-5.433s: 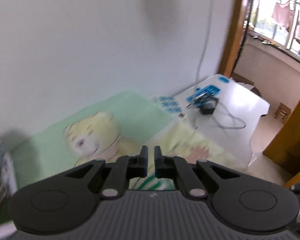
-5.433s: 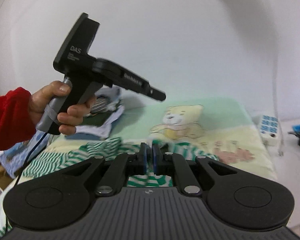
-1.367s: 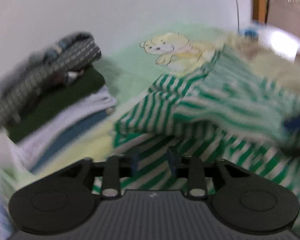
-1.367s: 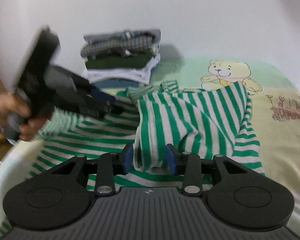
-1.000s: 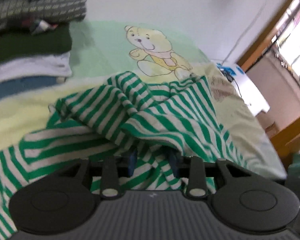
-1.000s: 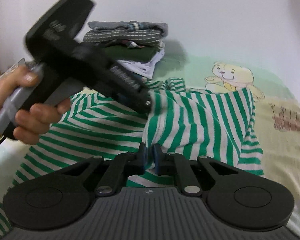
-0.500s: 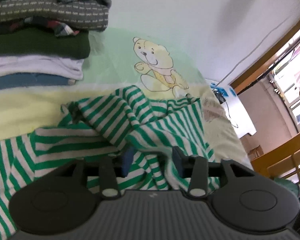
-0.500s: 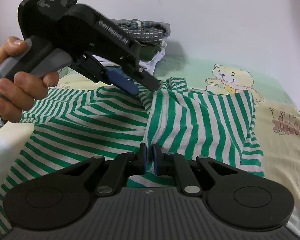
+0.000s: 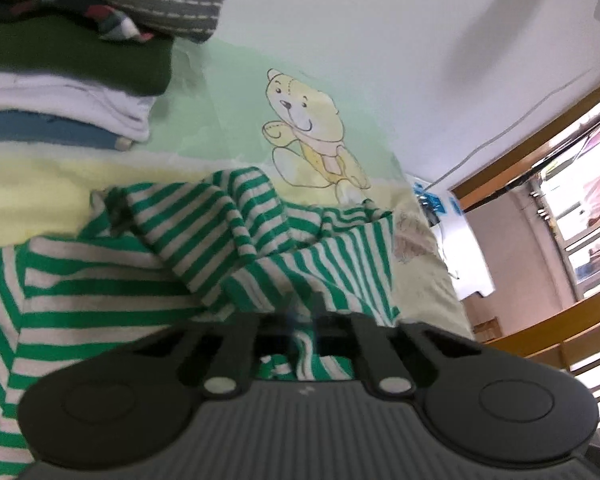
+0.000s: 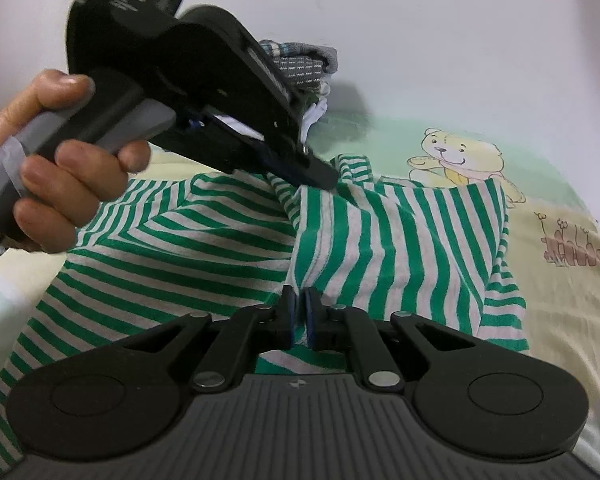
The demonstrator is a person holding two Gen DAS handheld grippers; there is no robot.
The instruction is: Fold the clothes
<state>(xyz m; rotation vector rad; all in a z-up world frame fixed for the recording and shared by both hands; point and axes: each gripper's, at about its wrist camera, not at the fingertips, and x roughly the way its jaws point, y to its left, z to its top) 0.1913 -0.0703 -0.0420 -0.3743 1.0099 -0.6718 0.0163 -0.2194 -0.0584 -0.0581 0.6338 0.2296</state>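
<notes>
At six o'clock of the left wrist view: left gripper [image 9: 303, 312], one, blurred; its jaws have just been closing and now stand pressed together on a ridge of the striped shirt [image 9: 148, 264], one, green and grey-white, bunched across the lower half of the frame on the printed bed sheet [image 9: 228, 128]. At ten o'clock: stack of folded clothes [image 9: 80, 60], one pile, at least five layers showing, grey knit on top, dark green, white and blue beneath. At one o'clock of the shirt: bear print [image 9: 308, 136], one. At three o'clock: doorway and wooden furniture, detail unclear. At six o'clock of the right wrist view: right gripper [image 10: 299, 316], one, pads nipped on a fold of the striped shirt near its hem. At ten o'clock: the person's left hand [image 10: 60, 168], one, holding the left gripper, whose tips meet the cloth near the collar at twelve o'clock of the shirt. Stack partly hidden behind that tool. Progress, judged: several garments already folded and piled; this shirt crumpled, gripped at two points, no tidy fold yet; spreading, folding and stacking left.
</notes>
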